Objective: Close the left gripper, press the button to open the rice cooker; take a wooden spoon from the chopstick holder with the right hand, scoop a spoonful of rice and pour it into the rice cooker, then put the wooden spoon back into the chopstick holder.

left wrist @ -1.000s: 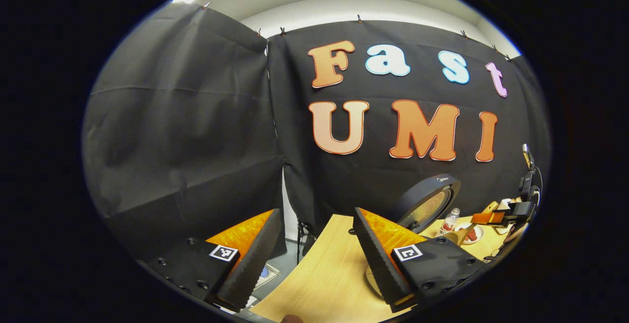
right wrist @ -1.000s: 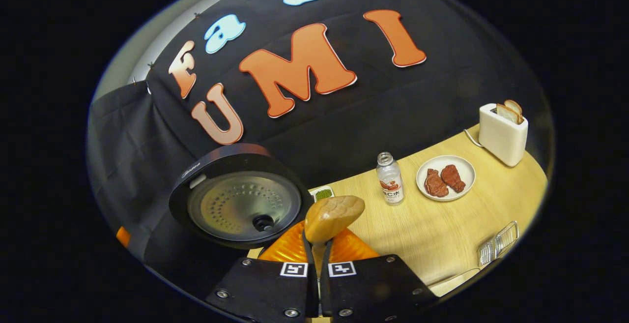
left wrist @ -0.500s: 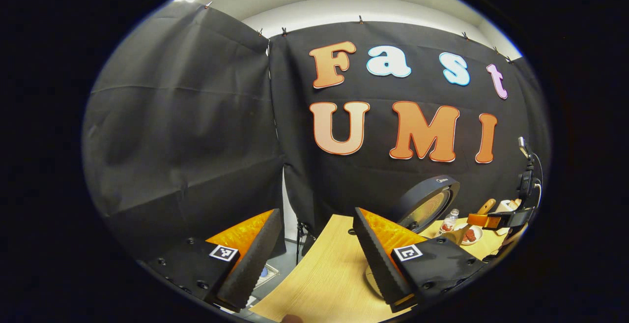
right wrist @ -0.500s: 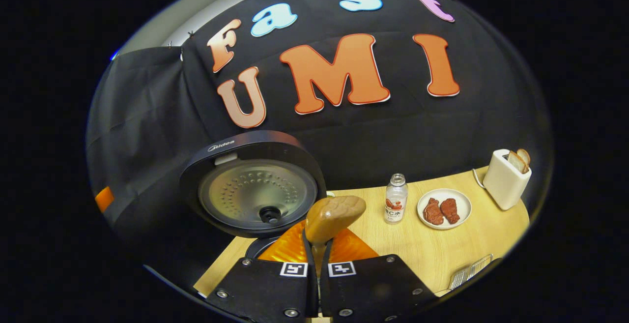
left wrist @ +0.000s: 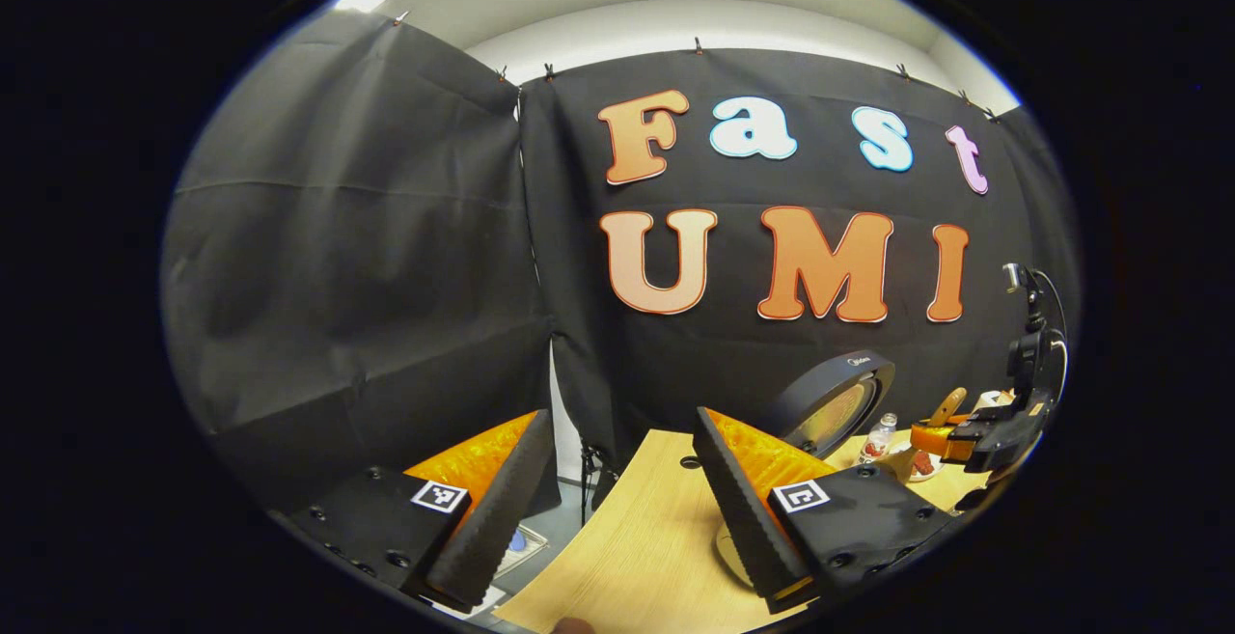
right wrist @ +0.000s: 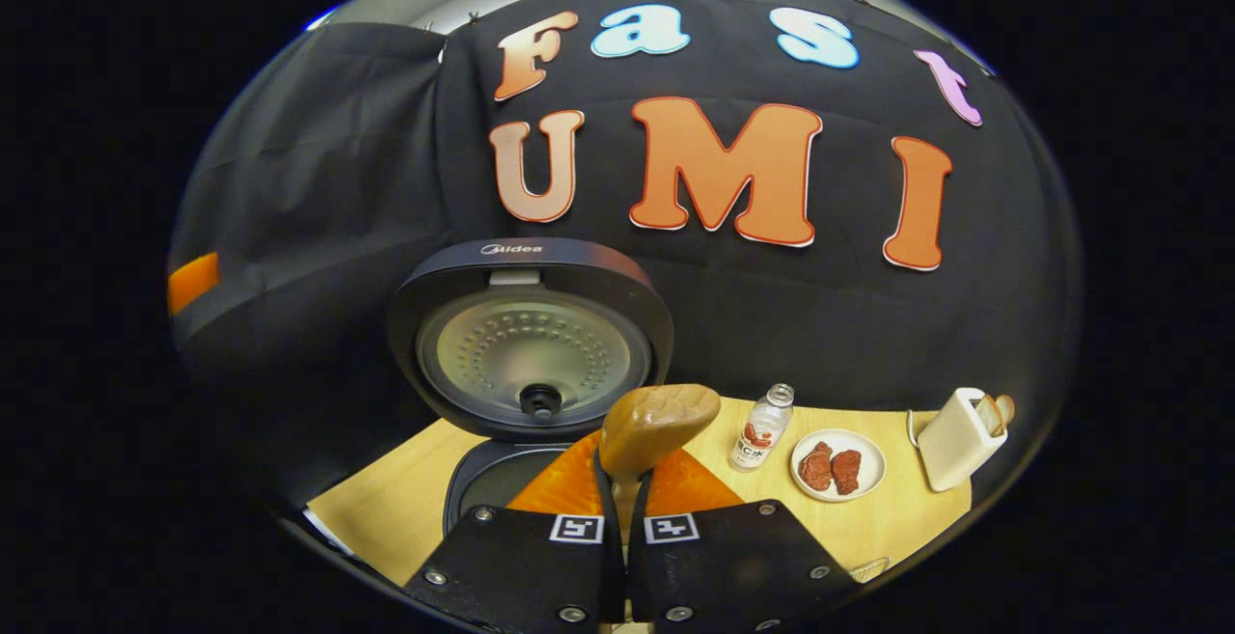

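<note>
Right claw [right wrist: 625, 489] hides the wooden spoon [right wrist: 656, 422] handle; bowl contents can't be seen. Rice cooker [right wrist: 526, 349] pot is mostly hidden behind the claw, at 7 o'clock from the lid. Bottle [left wrist: 877, 436] is too small to make out.

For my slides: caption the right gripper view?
Right claw holds wooden spoon before open rice cooker.

Black rice cooker [right wrist: 529, 344], tan wooden spoon [right wrist: 658, 419], white toaster [right wrist: 955, 439], pale wood-grain table [right wrist: 386, 510].
</note>
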{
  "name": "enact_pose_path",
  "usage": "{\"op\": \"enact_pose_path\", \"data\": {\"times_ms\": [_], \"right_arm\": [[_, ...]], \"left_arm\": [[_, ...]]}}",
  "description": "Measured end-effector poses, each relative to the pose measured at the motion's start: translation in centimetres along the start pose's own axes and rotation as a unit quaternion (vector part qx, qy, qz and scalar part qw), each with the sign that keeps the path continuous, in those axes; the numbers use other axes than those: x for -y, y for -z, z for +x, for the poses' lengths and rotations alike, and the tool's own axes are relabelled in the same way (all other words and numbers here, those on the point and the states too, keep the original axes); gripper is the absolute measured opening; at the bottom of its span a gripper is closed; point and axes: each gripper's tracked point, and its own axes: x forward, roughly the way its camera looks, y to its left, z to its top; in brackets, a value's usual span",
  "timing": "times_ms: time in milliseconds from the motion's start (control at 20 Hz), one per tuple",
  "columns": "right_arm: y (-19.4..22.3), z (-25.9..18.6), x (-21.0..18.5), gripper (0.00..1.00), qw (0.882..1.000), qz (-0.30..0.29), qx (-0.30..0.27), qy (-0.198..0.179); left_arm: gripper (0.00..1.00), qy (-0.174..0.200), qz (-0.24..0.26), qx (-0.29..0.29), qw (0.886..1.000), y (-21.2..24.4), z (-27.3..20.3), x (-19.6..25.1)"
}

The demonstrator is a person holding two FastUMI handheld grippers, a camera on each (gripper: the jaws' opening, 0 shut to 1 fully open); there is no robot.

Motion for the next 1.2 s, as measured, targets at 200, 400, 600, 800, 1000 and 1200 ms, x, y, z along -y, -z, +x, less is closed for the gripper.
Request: {"op": "enact_pose_path", "data": {"times_ms": [200, 400, 600, 800, 1000, 1200], "right_arm": [[-0.2, 0.0, 0.1, 0.01, 0.998, -0.058, 0.003, -0.008], [-0.4, -0.2, 0.0, 0.01, 0.999, -0.047, 0.006, -0.017], [-1.2, -0.8, 0.5, 0.01, 1.0, 0.007, 0.014, -0.014], [-1.9, -2.4, 3.1, 0.01, 0.998, 0.062, 0.02, -0.001], [-2.3, -4.9, 8.1, 0.01, 0.994, 0.097, 0.03, 0.03], [-1.0, -8.2, 13.6, 0.01, 0.99, 0.12, 0.028, 0.07]], "left_arm": [[0.98, 0.007, -0.001, -0.003, 1.0, 0.4, -0.4, 0.3], [0.98, 0.004, -0.002, -0.008, 1.0, 0.8, -0.9, 0.2], [1.0, -0.003, -0.005, -0.006, 1.0, 0.6, -1.3, 0.0], [0.99, 0.003, -0.016, 0.006, 1.0, -0.4, -2.0, 0.7], [0.98, 0.005, -0.014, 0.013, 1.0, -1.0, -2.4, 1.6], [0.98, 0.012, -0.02, 0.017, 1.0, -1.6, -2.2, 3.2]]}}
